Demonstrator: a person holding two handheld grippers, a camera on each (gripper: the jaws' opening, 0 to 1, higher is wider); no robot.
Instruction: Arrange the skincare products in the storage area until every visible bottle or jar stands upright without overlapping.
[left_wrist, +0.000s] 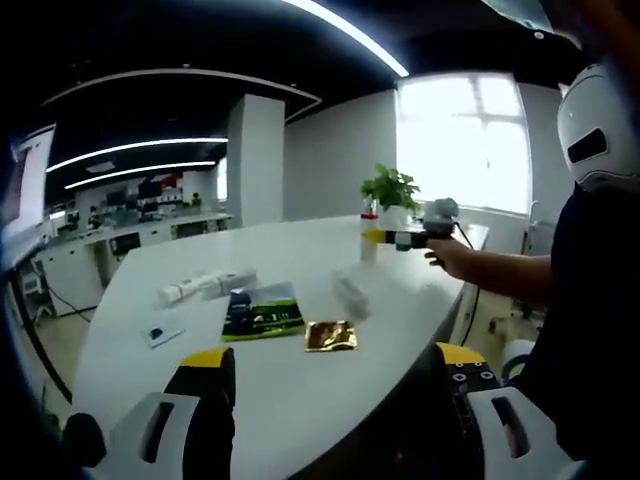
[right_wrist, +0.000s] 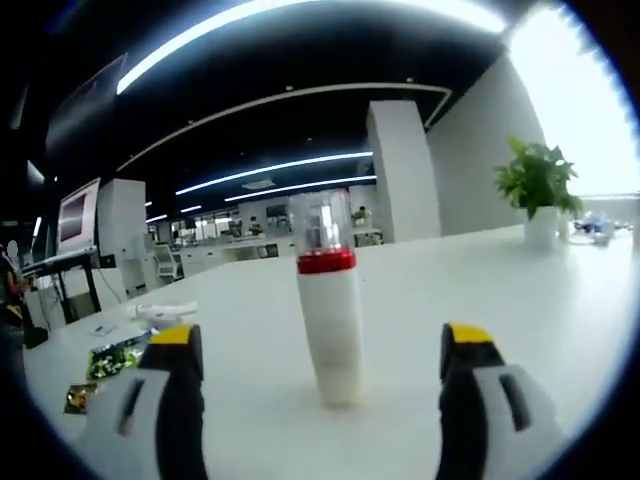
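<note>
A white bottle (right_wrist: 330, 330) with a red band and a clear cap stands upright on the white table (right_wrist: 560, 300). It sits between the wide-apart jaws of my right gripper (right_wrist: 320, 342), touching neither. The left gripper view shows that bottle (left_wrist: 369, 243) far across the table, with the right gripper (left_wrist: 385, 237) held at it by a person's hand. A pale bottle (left_wrist: 350, 294) lies on its side nearer the middle. Two white tubes (left_wrist: 205, 287) lie flat at the left. My left gripper (left_wrist: 333, 358) hangs open over the table's near edge, holding nothing.
A green and black packet (left_wrist: 262, 315), a gold sachet (left_wrist: 330, 335) and a small white card (left_wrist: 160, 333) lie flat on the table (left_wrist: 300, 400). A potted plant (left_wrist: 390, 192) stands at the far end near the window. The person (left_wrist: 585, 300) stands at the right.
</note>
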